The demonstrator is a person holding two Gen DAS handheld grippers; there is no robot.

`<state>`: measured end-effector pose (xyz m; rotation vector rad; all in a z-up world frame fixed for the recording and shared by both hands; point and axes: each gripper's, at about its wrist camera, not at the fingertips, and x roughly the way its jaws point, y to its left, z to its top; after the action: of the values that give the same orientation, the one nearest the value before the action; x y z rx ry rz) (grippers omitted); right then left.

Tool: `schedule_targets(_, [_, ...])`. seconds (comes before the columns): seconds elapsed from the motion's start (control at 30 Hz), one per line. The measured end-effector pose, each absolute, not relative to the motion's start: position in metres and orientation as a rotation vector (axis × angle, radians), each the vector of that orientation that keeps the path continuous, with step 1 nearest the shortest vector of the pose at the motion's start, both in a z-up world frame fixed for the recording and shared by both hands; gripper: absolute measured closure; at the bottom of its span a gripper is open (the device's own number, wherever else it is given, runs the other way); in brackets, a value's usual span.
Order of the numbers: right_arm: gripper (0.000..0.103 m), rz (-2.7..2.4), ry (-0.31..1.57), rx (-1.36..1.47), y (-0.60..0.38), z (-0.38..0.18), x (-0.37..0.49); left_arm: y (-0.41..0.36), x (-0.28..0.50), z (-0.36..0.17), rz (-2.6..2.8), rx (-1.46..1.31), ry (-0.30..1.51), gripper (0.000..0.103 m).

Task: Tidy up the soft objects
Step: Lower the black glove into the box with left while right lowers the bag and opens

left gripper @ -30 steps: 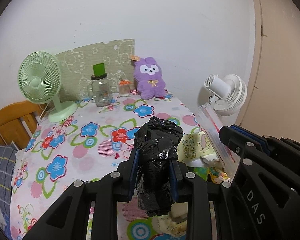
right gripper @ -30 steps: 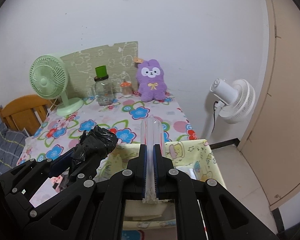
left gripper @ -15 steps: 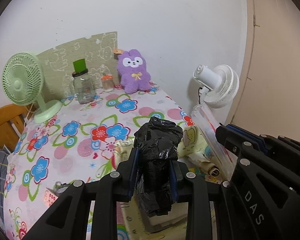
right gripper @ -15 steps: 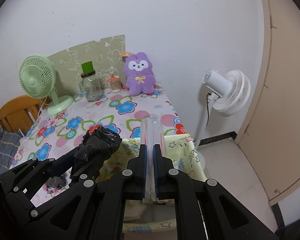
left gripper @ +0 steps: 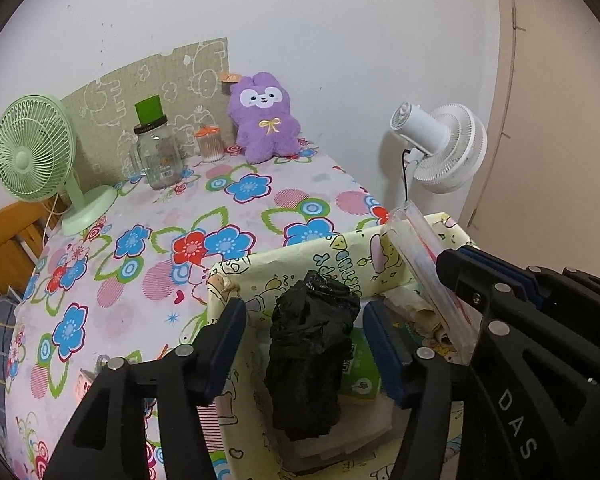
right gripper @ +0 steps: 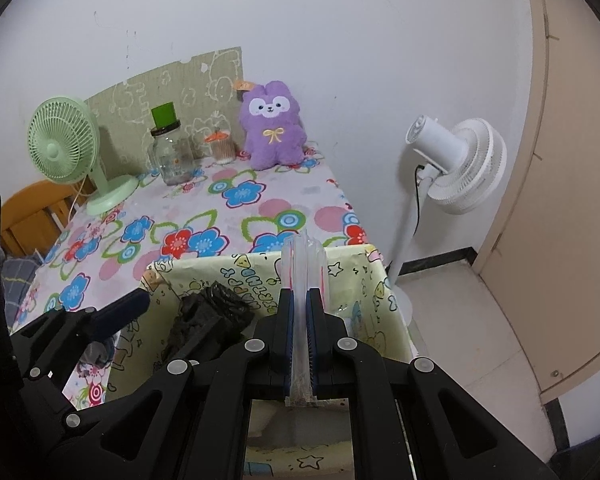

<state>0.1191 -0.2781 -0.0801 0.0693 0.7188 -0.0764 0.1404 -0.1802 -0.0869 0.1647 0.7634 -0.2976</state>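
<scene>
Left gripper (left gripper: 305, 332) spread wide above the yellow cartoon-print fabric bin (left gripper: 332, 254), both fingers (left gripper: 226, 344) clear of the crumpled black plastic bag (left gripper: 310, 364). Bag upright inside the bin, atop a green packet (left gripper: 362, 372). Right gripper (right gripper: 299, 344) clenched on a flat clear plastic sleeve (right gripper: 302, 272), held over the bin's right side. Purple plush (left gripper: 265, 116) at the table's far edge, against the wall

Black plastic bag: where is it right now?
In the left wrist view, the black plastic bag sits inside the yellow cartoon-print box, between the open left hand-held gripper fingers, on a green packet.
</scene>
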Motion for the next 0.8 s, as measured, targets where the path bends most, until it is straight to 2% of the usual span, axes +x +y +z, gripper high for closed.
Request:
schedule_targets(0.13, [0.094, -0.056, 0.738, 0.075, -0.276, -0.085, 0.123, -0.178, 0.143, -0.091, -0.292, 0.168, 0.785, 0.031])
schedule_targets(0.37, [0.088, -0.024, 0.766, 0.101, -0.278, -0.091, 0.128, -0.178, 0.140, -0.092, -0.310, 0.172, 0.785, 0.029])
schedule_targets(0.43, [0.078, -0.030, 0.773, 0.101, -0.277, -0.092, 0.128, -0.178, 0.138, -0.091, -0.317, 0.171, 0.786, 0.027])
schedule_targets(0.5, [0.062, -0.039, 0.764, 0.102, -0.277, -0.091, 0.126, -0.178, 0.137, -0.090, -0.323, 0.167, 0.785, 0.024])
schedule_targets(0.6, [0.049, -0.048, 0.754, 0.103, -0.276, -0.089, 0.122, -0.177, 0.134, -0.088, -0.324, 0.168, 0.776, 0.022])
schedule_targets(0.7, [0.040, -0.062, 0.741, 0.100, -0.275, -0.086, 0.118, -0.175, 0.130, -0.085, -0.324, 0.164, 0.767, 0.020])
schedule_targets(0.8, [0.036, -0.070, 0.730, 0.098, -0.273, -0.082, 0.112, -0.172, 0.125, -0.082, -0.322, 0.164, 0.756, 0.018])
